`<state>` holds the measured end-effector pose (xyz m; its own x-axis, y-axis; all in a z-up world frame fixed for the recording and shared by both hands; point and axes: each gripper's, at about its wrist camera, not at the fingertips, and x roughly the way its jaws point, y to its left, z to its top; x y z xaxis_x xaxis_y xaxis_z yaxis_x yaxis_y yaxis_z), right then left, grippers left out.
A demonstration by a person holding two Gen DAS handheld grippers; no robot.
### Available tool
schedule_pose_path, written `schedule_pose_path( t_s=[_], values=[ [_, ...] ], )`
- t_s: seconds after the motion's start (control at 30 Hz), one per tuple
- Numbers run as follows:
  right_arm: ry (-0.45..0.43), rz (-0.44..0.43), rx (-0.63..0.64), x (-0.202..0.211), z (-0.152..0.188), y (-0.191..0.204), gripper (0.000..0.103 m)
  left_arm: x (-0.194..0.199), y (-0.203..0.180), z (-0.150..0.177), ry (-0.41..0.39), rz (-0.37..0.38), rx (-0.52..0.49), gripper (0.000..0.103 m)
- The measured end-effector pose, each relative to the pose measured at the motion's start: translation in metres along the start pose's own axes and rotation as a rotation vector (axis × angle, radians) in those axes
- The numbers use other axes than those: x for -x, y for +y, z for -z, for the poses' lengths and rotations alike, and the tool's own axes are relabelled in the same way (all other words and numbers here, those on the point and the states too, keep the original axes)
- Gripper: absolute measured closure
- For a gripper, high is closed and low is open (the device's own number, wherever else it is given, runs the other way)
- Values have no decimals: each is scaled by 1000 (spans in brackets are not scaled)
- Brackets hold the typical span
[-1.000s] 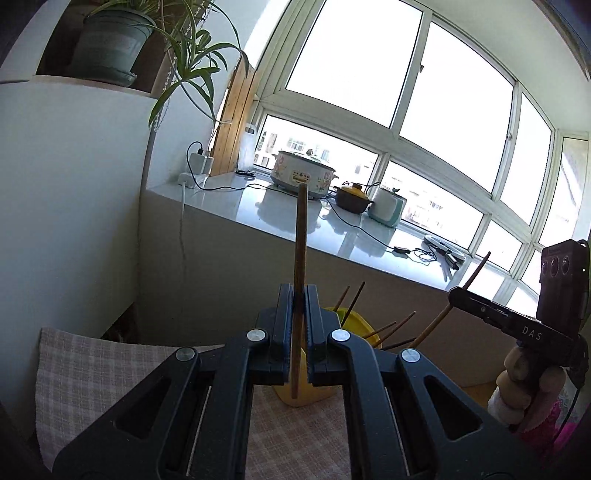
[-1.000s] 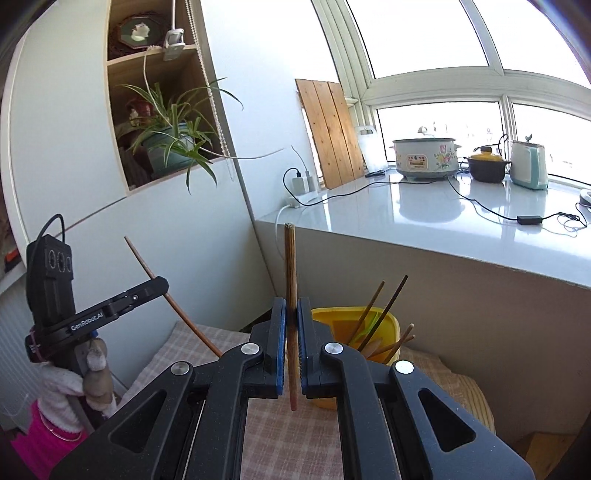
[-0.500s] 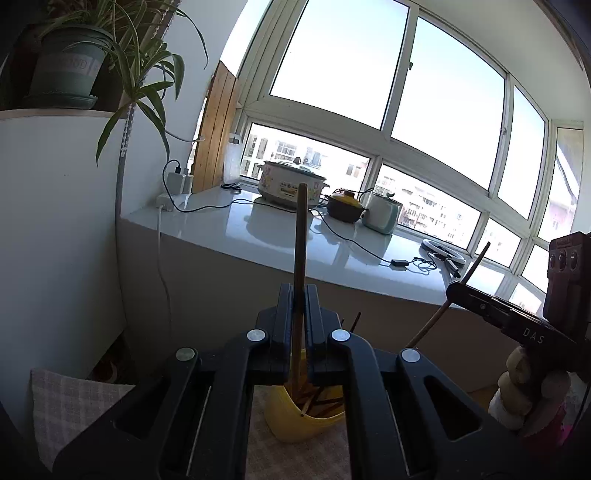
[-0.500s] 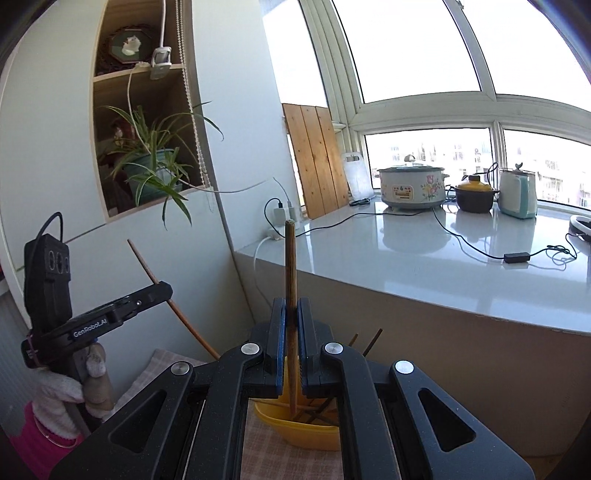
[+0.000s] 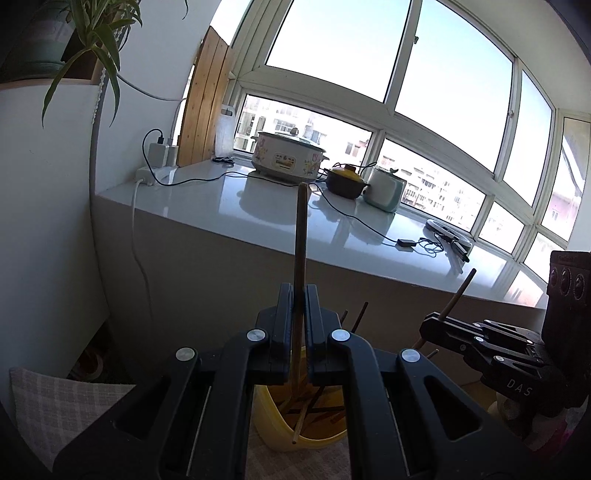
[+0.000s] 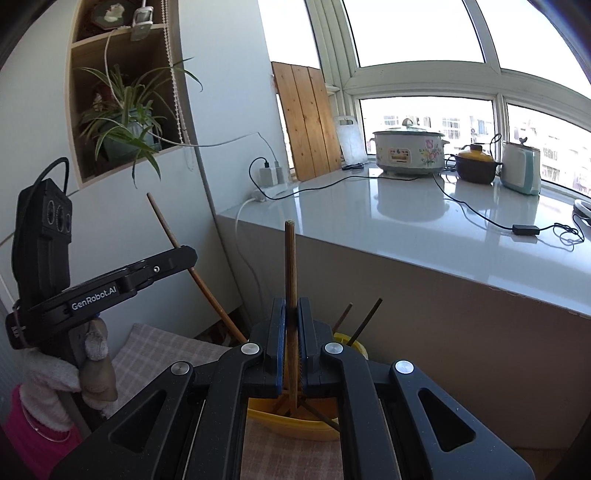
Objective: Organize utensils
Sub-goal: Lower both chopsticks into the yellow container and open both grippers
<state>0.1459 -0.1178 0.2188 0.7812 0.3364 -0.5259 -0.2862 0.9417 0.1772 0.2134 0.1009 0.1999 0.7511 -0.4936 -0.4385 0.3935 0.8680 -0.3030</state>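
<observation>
Left tongs: the left tongs (image 5: 298, 295) were clamped on a wooden chopstick (image 5: 300, 258), which stood nearly upright at the centre of the left view.
Right tongs: the right tongs (image 6: 291, 310) gripped a second chopstick (image 6: 290, 280), also upright at the centre of the right view.
Chopstick tips: both lower tips hung inside the mouth of the yellow holder (image 5: 269, 424), low in the middle of each frame.
Holder: it stood on a checked cloth (image 5: 55, 402) and already held several dark chopsticks leaning at angles.
Change from a second earlier: the holder had sat clear of the tongs, further up the frame; it had since slid down behind them, mostly hidden, and both tongs had come closer over it.
Change in background: the plant (image 5: 92, 33) had shifted toward the upper left corner of the left view, and the white worktop (image 5: 229, 206) with its cooker (image 5: 288, 157) loomed larger.
Left view only: the right tongs appeared at the right edge, their chopstick slanting up to the right.
Right view only: a wall shelf (image 6: 81, 96) with the plant at upper left, and the gloved left hand (image 6: 74, 373) at lower left holding its tool.
</observation>
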Motion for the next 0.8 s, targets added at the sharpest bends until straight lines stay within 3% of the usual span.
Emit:
schedule_pose_path(
  t_s=[0.8],
  values=[
    [117,38,-13,-18,34,-4,99,-29,8,26,113,2,48,99]
  ],
)
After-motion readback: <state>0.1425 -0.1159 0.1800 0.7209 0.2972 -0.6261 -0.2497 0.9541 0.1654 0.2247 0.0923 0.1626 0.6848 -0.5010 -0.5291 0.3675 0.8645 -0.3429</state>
